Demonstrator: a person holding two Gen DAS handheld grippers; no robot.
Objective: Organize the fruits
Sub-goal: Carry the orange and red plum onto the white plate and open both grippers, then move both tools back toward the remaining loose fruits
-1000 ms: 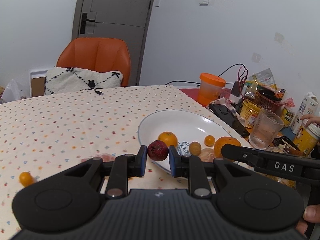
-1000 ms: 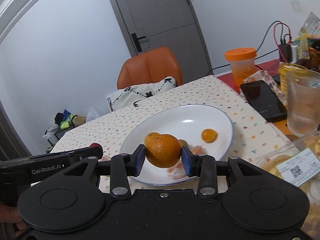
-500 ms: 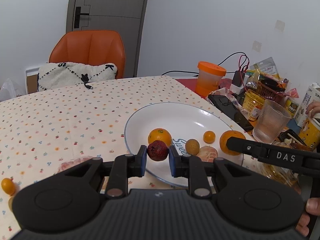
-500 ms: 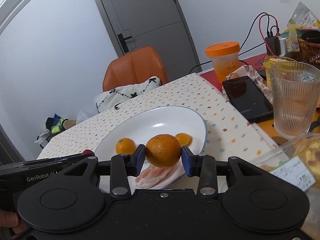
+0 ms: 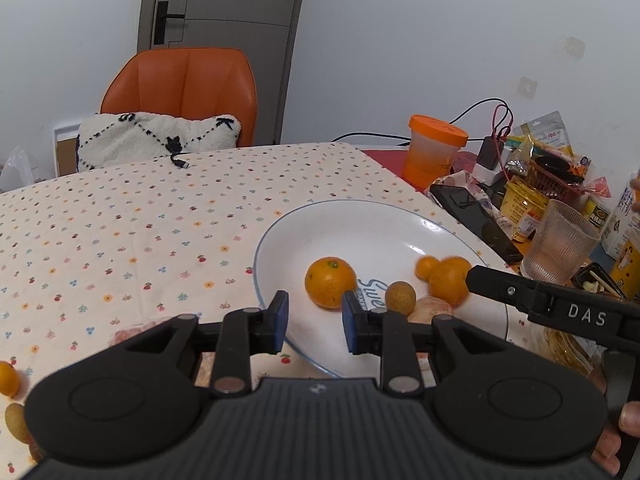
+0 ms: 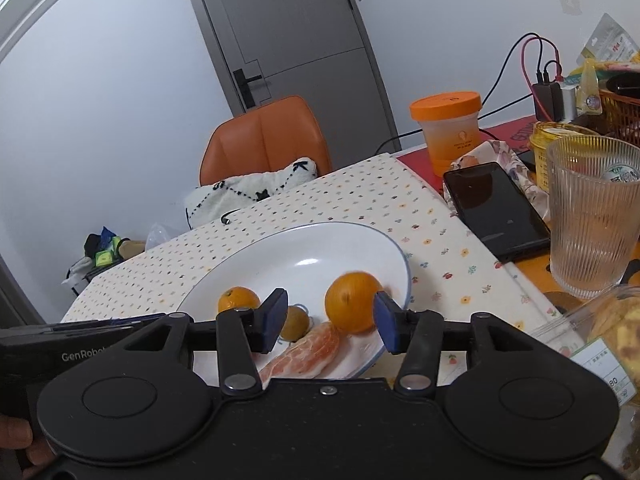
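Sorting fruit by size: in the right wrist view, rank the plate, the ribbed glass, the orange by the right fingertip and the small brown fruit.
1. white plate
2. ribbed glass, nearer the camera, so unsure
3. orange
4. small brown fruit

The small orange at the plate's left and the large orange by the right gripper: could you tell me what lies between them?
In the right wrist view, a small brownish round fruit sits between the small orange and the large orange, partly hidden behind a finger.

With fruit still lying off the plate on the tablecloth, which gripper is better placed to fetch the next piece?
Left, probably. The left gripper is open and empty, and a small orange fruit and a brownish one lie off the plate on its side. The right gripper, also open, sits over the plate.
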